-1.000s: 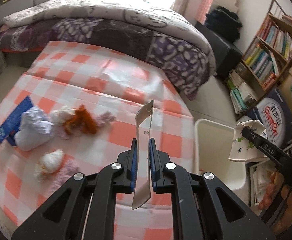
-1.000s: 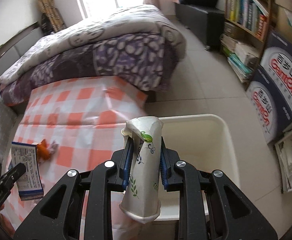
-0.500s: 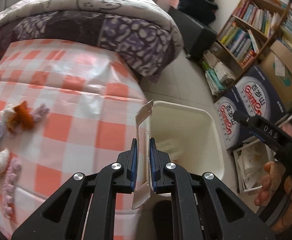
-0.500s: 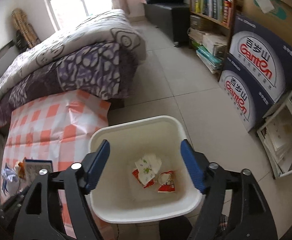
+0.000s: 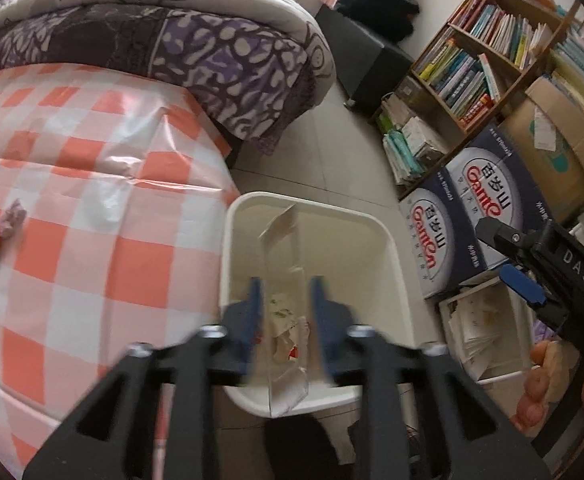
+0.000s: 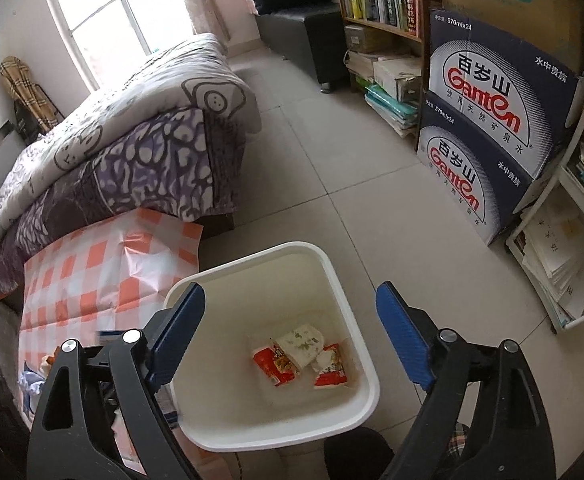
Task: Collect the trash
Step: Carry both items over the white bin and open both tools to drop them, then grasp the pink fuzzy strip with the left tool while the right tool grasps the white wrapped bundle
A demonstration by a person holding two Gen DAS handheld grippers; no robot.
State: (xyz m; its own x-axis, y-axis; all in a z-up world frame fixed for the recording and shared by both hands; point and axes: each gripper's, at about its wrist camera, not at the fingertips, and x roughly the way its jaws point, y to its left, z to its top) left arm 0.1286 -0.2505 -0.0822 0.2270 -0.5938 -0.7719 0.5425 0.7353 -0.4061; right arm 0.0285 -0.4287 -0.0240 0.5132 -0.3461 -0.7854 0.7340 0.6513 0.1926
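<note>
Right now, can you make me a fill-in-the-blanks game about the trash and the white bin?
1. The bin stands on the tiled ____.
2. The red snack wrappers lie ____ the bin.
3. The right gripper has nothing between its fingers, so it is ____.
4. The cloth on the table has orange and ____ checks.

Missing words: floor; inside; open; white
</note>
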